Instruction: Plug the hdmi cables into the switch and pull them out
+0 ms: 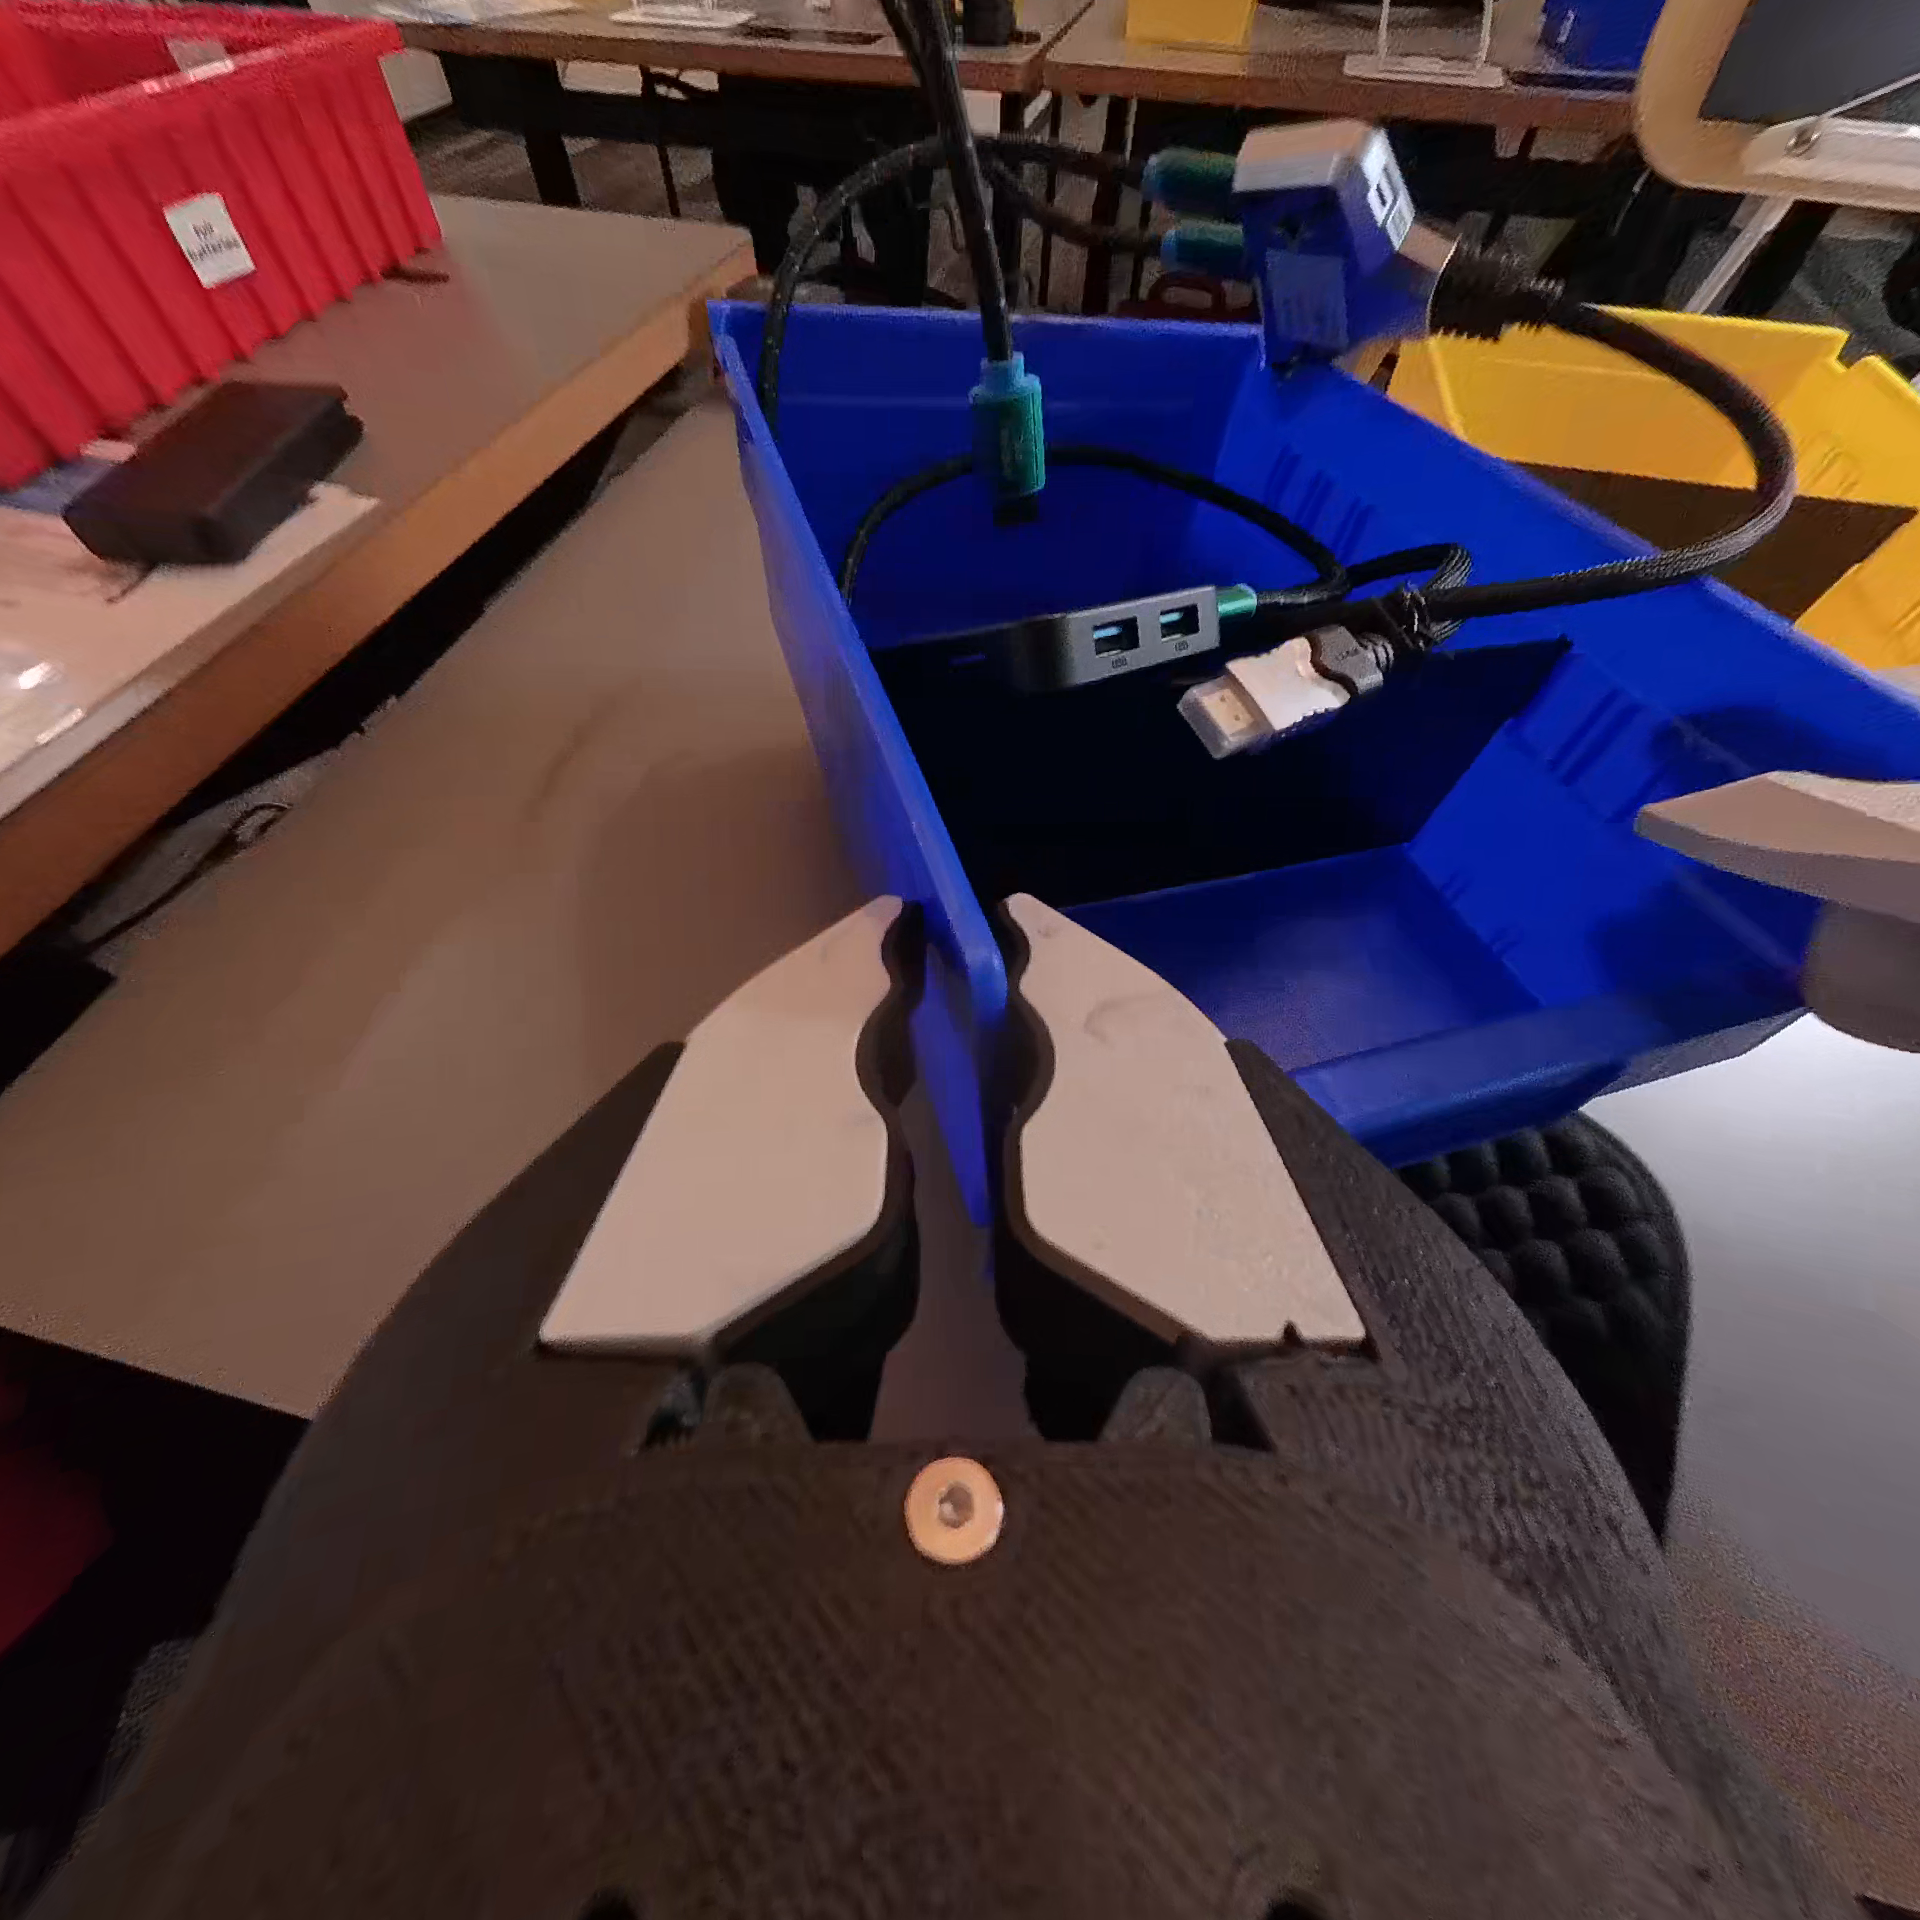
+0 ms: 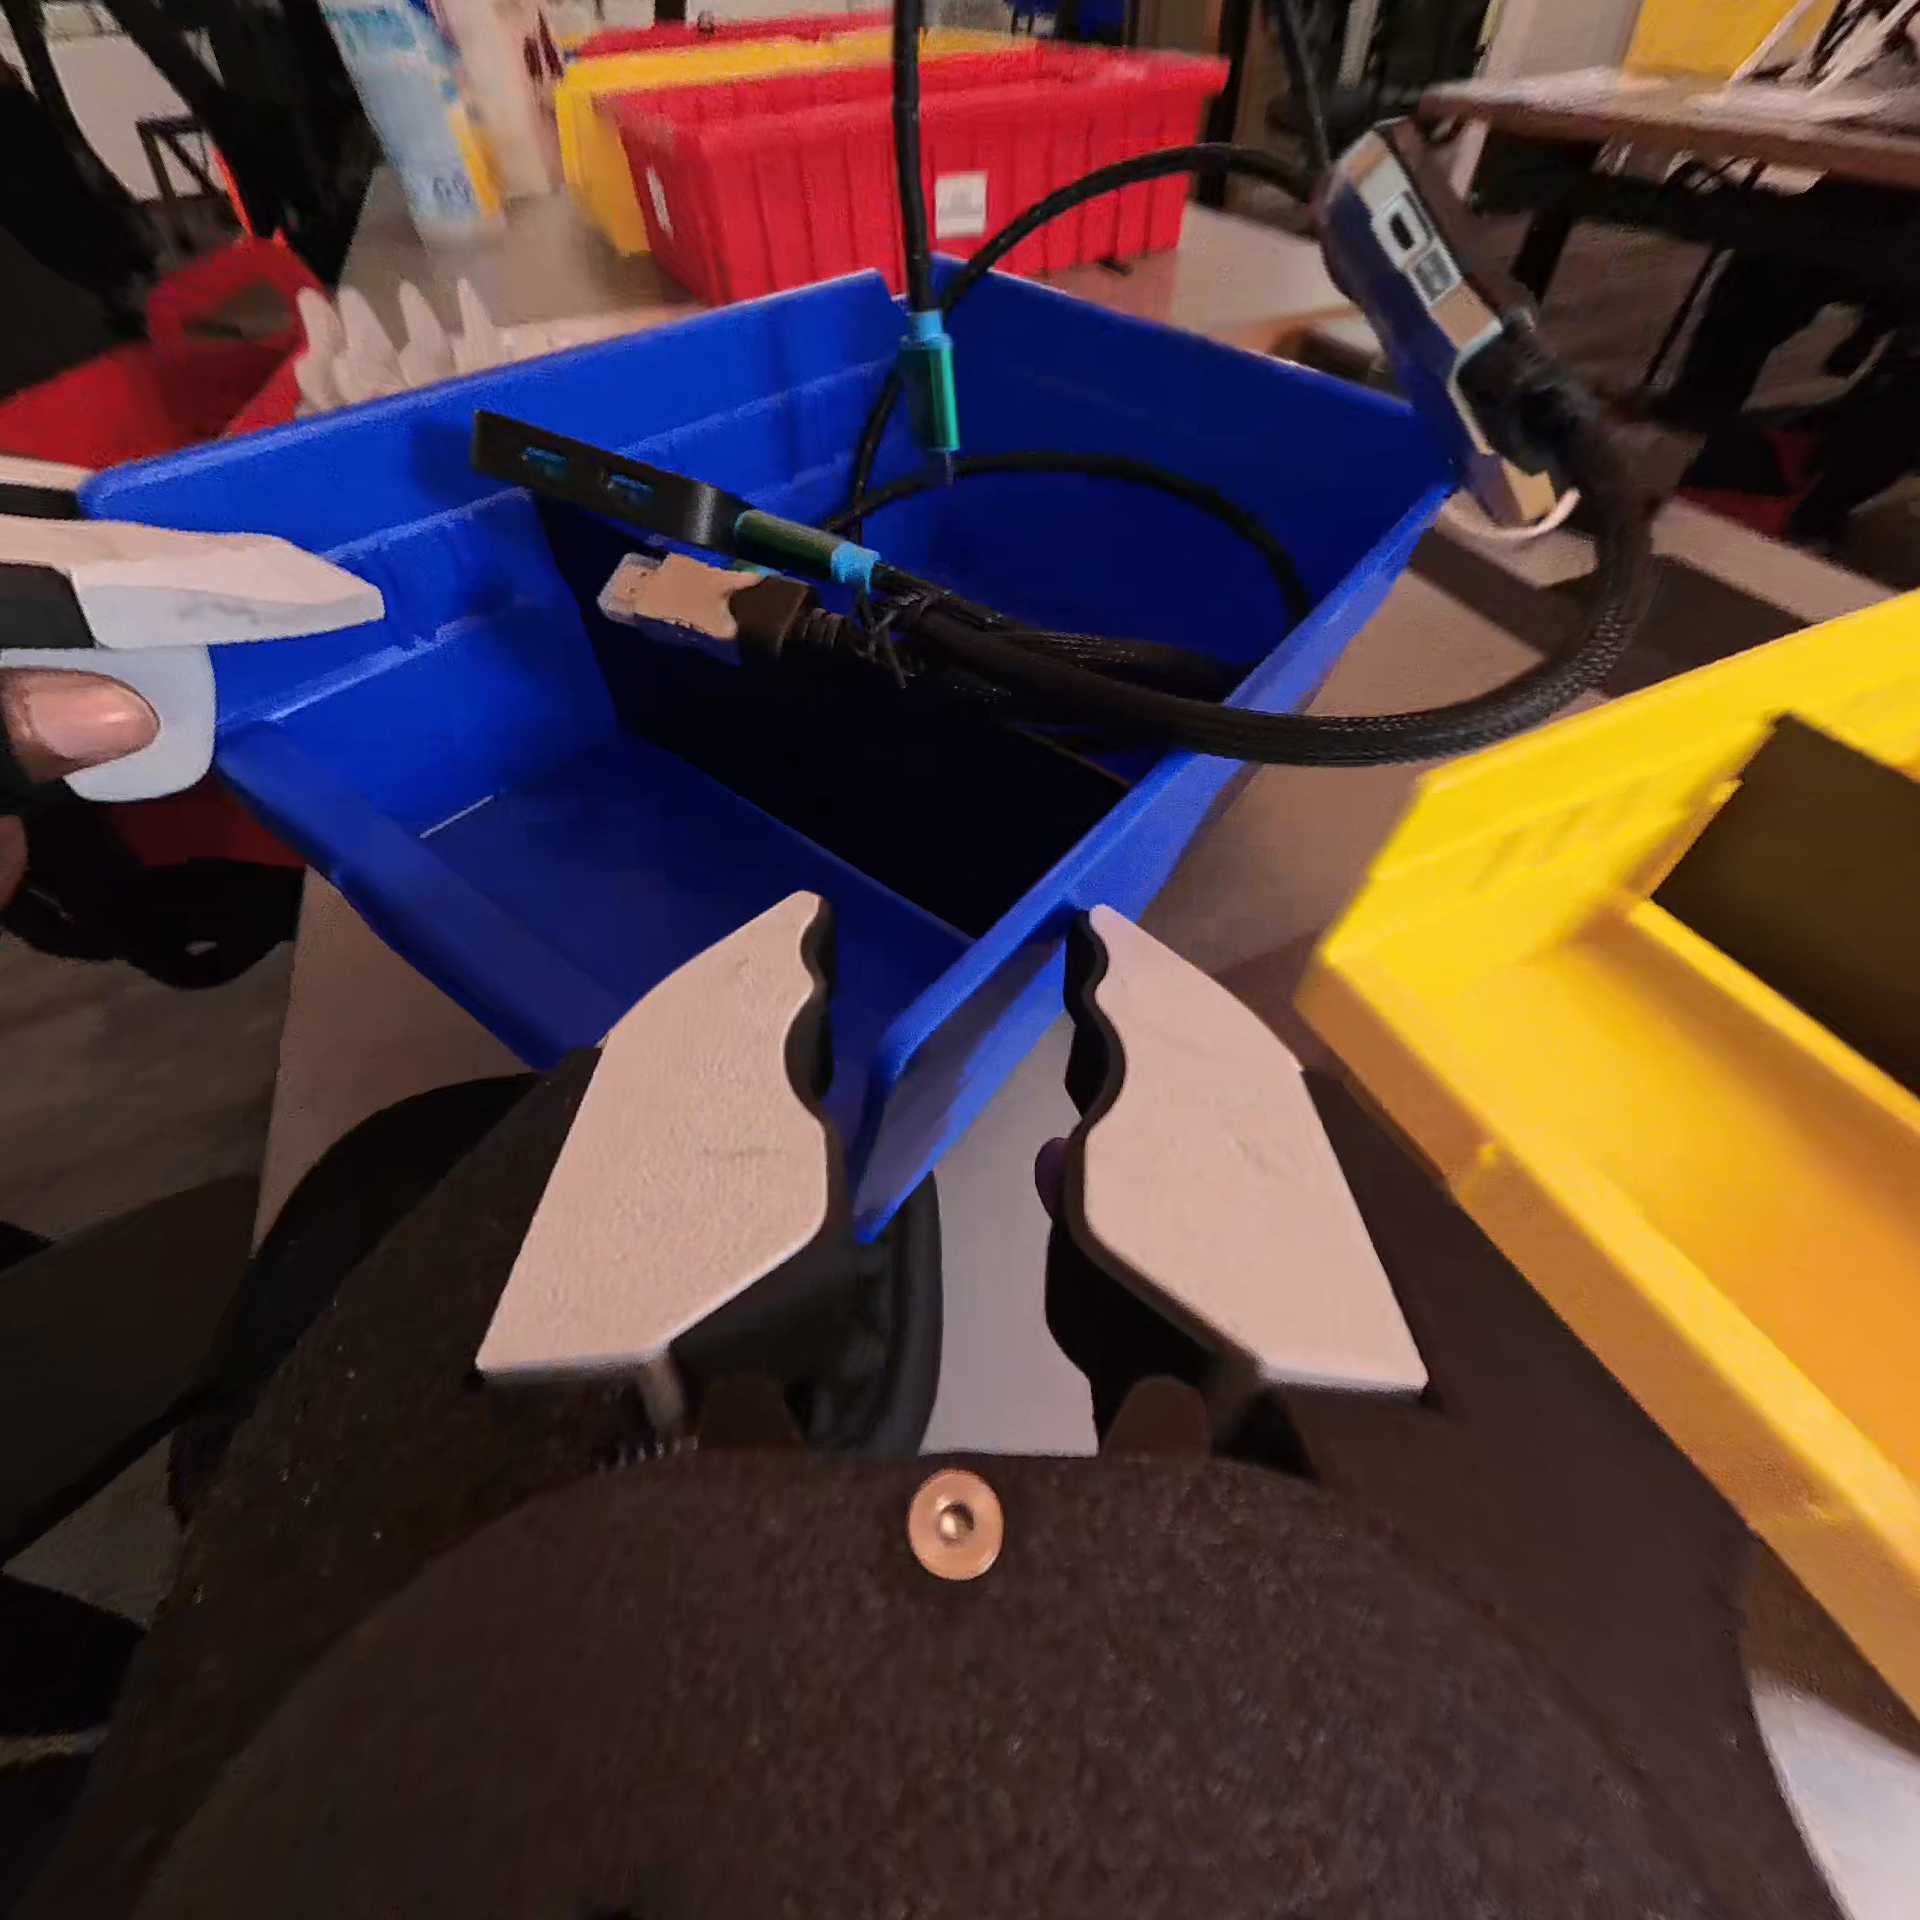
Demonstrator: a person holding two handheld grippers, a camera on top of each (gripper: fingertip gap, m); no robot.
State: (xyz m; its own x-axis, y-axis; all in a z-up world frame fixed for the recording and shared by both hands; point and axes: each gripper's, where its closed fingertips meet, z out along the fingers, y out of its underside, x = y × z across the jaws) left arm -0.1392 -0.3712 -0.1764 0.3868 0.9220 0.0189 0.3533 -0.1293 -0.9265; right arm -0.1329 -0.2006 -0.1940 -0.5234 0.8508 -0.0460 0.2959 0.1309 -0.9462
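Your left tool (image 1: 951,914) is pinching the left side wall of the blue moulded-plastic bin (image 1: 883,727): its two pale, wavy-edged fingers (image 1: 748,1122) press on either face of the thin rim, set in a black, coarse-grained printed body.

Your right tool (image 2: 948,925) straddles the opposite wall of the same bin. Its fingers stand a little apart, the left one touching the plastic, with a gap between the wall and the right finger, so you cannot tell whether it has a firm grip.

Inside the bin, past a dark divider, the flat dark-grey rectangular switch (image 1: 1112,639) sits tilted with two blue-lined ports facing you. A green metal-sleeved plug (image 1: 1236,601) is seated in its right end. Just beside and below it lies a loose hdmi connector with a silver metal shell and black strain relief (image 1: 1273,694), unplugged, its tip pointing toward you. Its thick black braided cable (image 1: 1714,509) loops out over the right wall.

A second green-sleeved connector (image 1: 1006,436) hangs straight down on a black braided cord over the back of the bin. A boxy blue and grey adapter (image 1: 1330,234) perches at the rear right corner.

A ribbed red plastic tote (image 1: 187,208) sits on the smooth tan bench (image 1: 416,831) to the left, and a glossy yellow plastic bin (image 2: 1662,1039) stands to the right.
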